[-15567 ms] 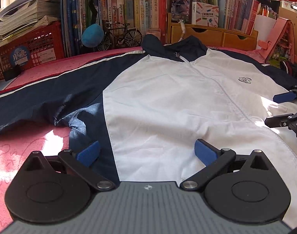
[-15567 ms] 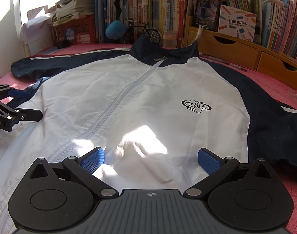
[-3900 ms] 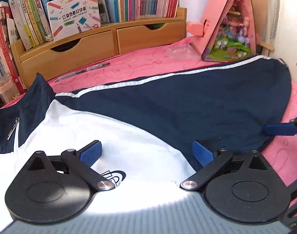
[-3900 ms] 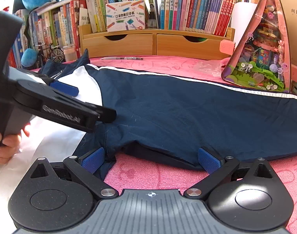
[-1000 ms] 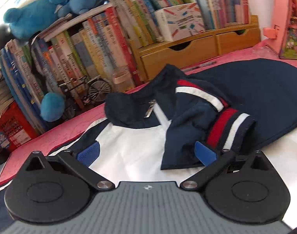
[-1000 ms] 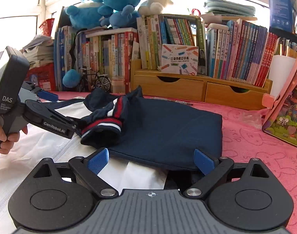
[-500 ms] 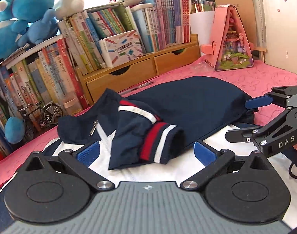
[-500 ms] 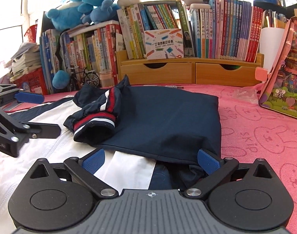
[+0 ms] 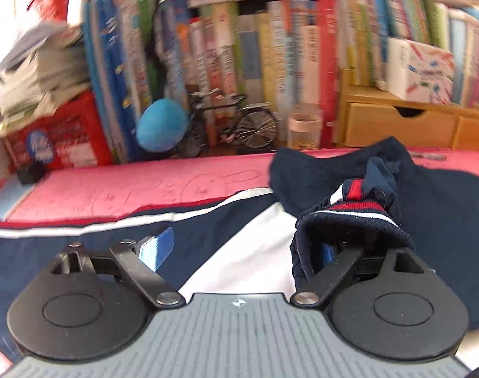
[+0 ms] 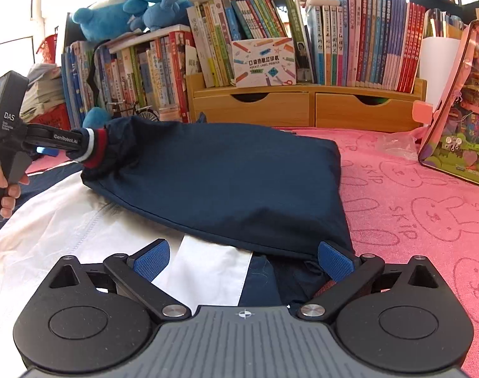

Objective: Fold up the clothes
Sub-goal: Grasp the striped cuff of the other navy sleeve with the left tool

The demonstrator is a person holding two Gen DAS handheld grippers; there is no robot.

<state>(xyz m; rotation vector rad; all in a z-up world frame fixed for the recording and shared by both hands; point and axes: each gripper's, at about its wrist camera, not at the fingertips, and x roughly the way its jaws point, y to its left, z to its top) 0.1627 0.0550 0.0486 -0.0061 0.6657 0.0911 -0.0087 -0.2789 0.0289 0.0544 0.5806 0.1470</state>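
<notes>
Sleeve cuff (image 9: pixel 349 217) now sheathes closing left tool (image 9: pixel 242 250) finger.

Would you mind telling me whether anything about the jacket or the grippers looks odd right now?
Yes: the striped cuff of the navy sleeve is hooked over one finger of the left hand-held gripper, whose jaws are closing. The finger sits inside the cuff like a sock, lifting the sleeve end off the white jacket front.

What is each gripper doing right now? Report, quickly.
Left gripper: jaws closing, not clamped; the sleeve cuff hangs hooked over one finger.
Right gripper: open, holding nothing, over the jacket.
</notes>
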